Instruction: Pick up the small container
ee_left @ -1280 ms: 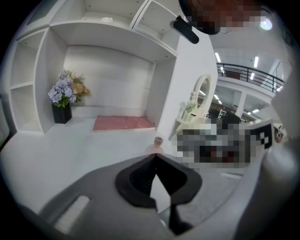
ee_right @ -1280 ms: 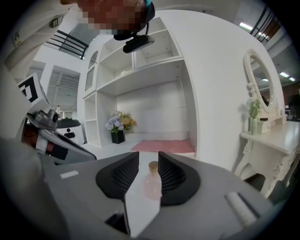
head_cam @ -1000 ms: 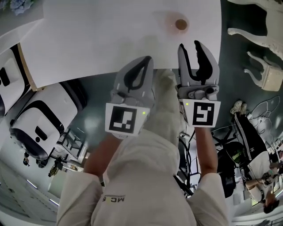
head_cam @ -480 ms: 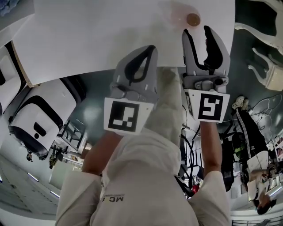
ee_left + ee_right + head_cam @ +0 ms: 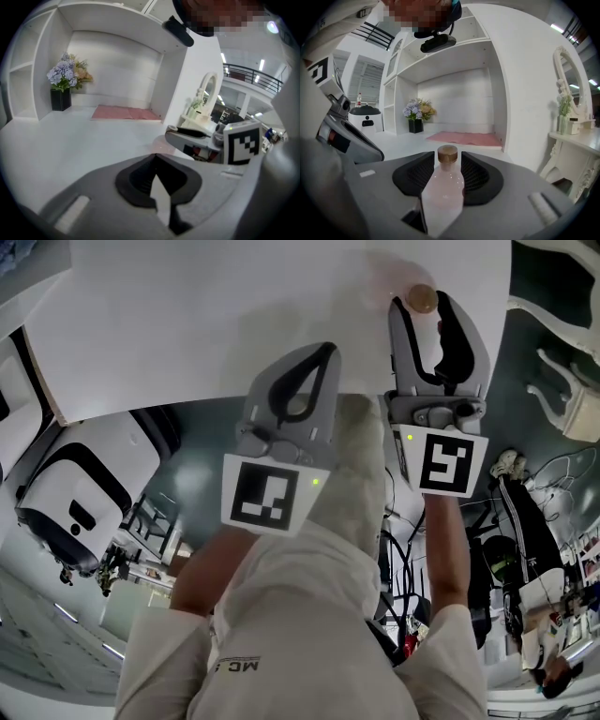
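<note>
The small container is a pale pink see-through bottle [image 5: 443, 190] with a brown cap [image 5: 421, 299], standing upright on the white table [image 5: 234, 315] near its front right part. My right gripper [image 5: 423, 306] has its jaws wide apart, one on each side of the bottle. In the right gripper view the bottle fills the gap of the right gripper [image 5: 448, 159], and I see no pad pressing on it. My left gripper [image 5: 327, 349] hovers at the table's front edge, left of the right one, shut with nothing in it; its tips meet in the left gripper view [image 5: 154, 157].
A white rounded machine [image 5: 84, 493] stands on the floor at the left. White ornate furniture [image 5: 562, 381] is to the right. Far back on the table are a flower vase [image 5: 62, 82] and a pink mat [image 5: 124, 113]. The person's light trousers [image 5: 309, 615] fill the foreground.
My right gripper has moved forward over the table until its jaws came round the bottle, and the jaws have spread wider. The left gripper has stayed shut at the edge.
</note>
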